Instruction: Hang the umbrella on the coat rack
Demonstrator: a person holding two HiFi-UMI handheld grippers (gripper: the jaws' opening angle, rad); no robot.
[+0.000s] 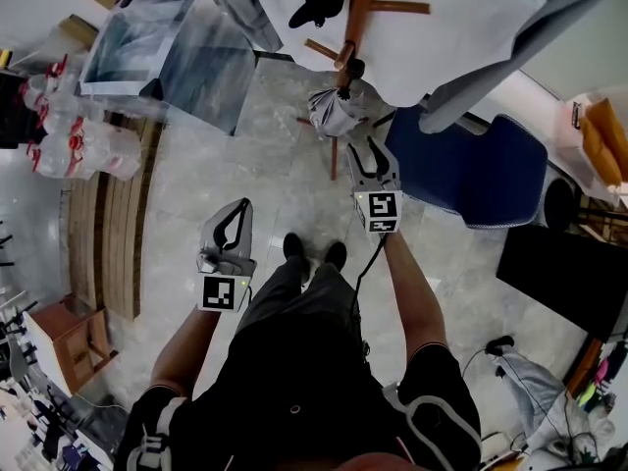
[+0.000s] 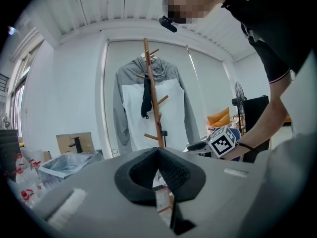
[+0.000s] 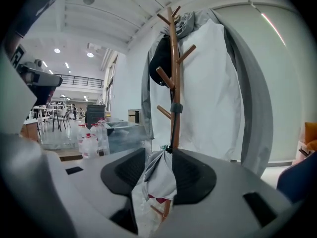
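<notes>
The wooden coat rack (image 1: pixel 355 18) (image 2: pixel 153 98) (image 3: pixel 173 73) stands straight ahead. A folded grey umbrella (image 1: pixel 334 111) (image 3: pixel 159 175) hangs low beside its pole, black top end close to a short peg. My right gripper (image 1: pixel 368 147) (image 3: pixel 158 155) points at it, jaws partly apart. The fabric shows in the gap, just beyond the tips; I see no pad pressing on it. My left gripper (image 1: pixel 238 209) (image 2: pixel 158 150) is held lower left, shut and empty. The right gripper's marker cube (image 2: pixel 223 140) shows in the left gripper view.
A grey and white jacket (image 3: pixel 218 83) and a dark item (image 3: pixel 159 58) hang high on the rack. A blue chair (image 1: pixel 471 165) stands right of it. Water bottles (image 1: pixel 69 126), wooden boards (image 1: pixel 108 214) and a plastic-wrapped box (image 1: pixel 167 47) lie left. A black box (image 1: pixel 559 273) sits right.
</notes>
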